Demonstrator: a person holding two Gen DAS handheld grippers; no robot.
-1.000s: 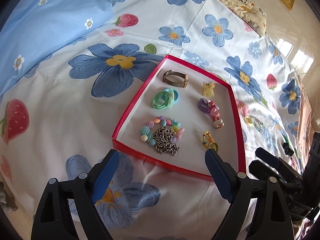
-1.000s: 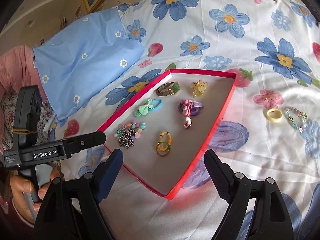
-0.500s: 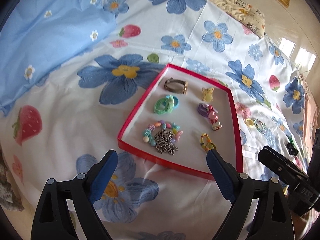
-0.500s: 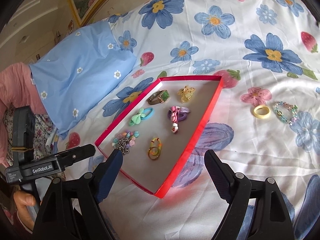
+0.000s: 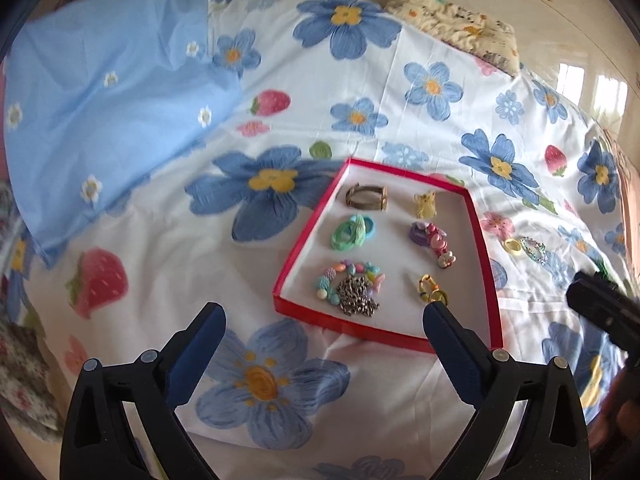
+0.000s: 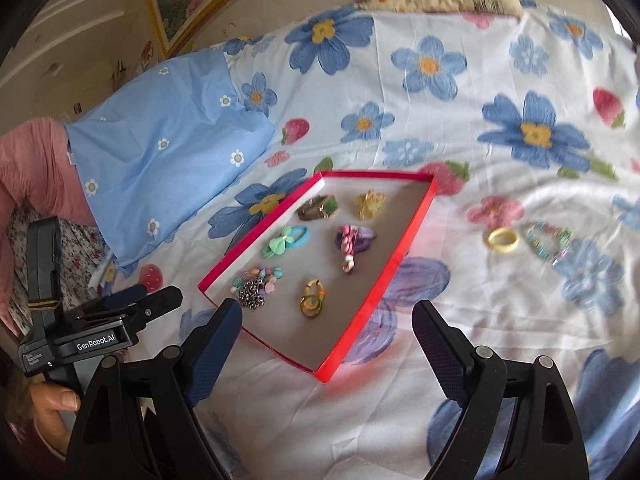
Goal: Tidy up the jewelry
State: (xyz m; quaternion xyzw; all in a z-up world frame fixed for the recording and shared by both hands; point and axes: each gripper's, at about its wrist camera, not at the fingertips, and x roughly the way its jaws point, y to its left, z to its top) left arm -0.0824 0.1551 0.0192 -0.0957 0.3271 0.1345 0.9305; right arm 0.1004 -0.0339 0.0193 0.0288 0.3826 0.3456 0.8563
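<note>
Black and blue, the left claw hangs tilted down over the bed, its jaws spread wide and having just been opening, with nothing between them. The right claw tilts down likewise, jaws also just opening, empty and touching nothing. In the right wrist view, the person's hand grips the left claw's handle at the lower left, partly cut off by the frame. Just beyond both claws lies the red tray on the flowered sheet, near the bed's near edge. It holds a grey chain on a pastel bead bracelet, rings, green hair ties, a purple and pink piece, a watch and a yellow clip; fine details blur. Right of the tray, on the sheet, lie a yellow ring and a beaded bracelet. A blue pillow sits at the far left.
</note>
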